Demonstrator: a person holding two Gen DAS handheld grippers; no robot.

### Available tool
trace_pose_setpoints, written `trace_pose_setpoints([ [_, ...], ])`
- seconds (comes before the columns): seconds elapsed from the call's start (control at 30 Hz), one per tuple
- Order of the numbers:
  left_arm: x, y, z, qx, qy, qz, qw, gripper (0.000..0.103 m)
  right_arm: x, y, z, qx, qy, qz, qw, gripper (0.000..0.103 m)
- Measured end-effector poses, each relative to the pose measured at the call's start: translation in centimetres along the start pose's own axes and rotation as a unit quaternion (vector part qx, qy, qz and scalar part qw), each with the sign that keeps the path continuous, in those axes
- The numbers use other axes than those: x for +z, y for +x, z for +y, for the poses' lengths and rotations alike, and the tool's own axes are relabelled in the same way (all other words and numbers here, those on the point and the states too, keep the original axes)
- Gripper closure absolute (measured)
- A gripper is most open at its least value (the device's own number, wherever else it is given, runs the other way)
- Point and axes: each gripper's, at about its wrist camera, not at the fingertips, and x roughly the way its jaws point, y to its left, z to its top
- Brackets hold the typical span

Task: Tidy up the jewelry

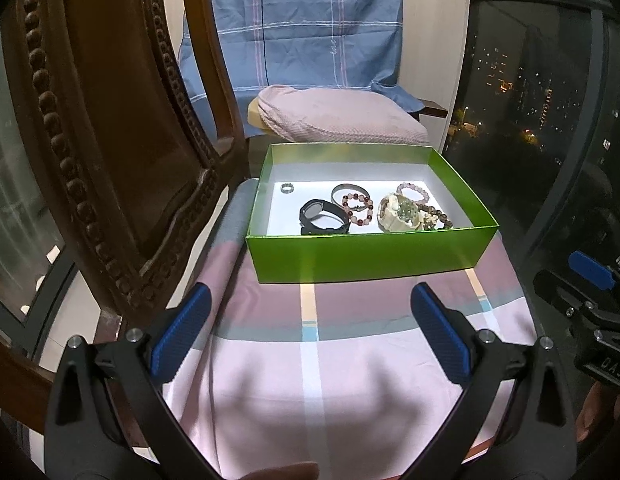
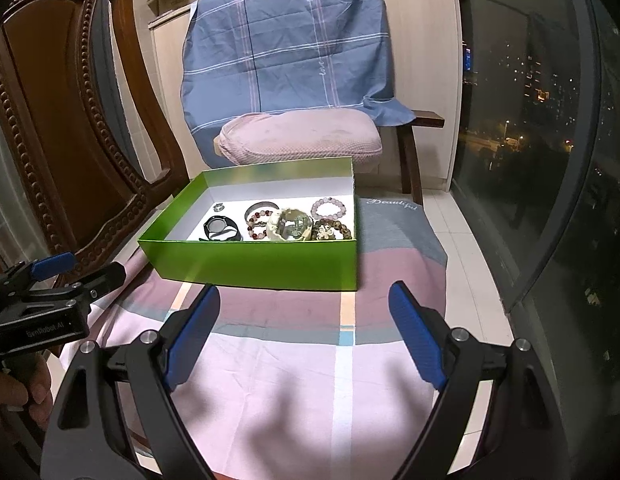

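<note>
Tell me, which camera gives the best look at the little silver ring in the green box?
The left wrist view: the silver ring lies alone on the white floor of the green box, its round band clear. In the right wrist view the ring is smaller and blurrier.

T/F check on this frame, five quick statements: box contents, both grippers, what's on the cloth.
1. Both watches lie inside the green box. True: the black watch and the cream watch are both in it.
2. The right gripper holds a bracelet. False: its jaws are open with nothing between them.
3. The small ring sits apart from the other pieces. True.
4. The left gripper is inside the box. False: it hovers open over the striped cloth, short of the box.
5. Beaded bracelets lie loose on the cloth. False: the pink bead bracelet and the rest are in the box.
</note>
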Motion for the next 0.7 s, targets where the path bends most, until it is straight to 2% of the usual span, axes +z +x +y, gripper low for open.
trace_pose_setpoints([
  [0.7, 0.04, 0.06, -0.06, -0.010, -0.004, 0.005, 0.9999, 0.004, 0.09, 0.19, -0.10, -0.002, 0.000, -0.001, 1.000, 0.019],
])
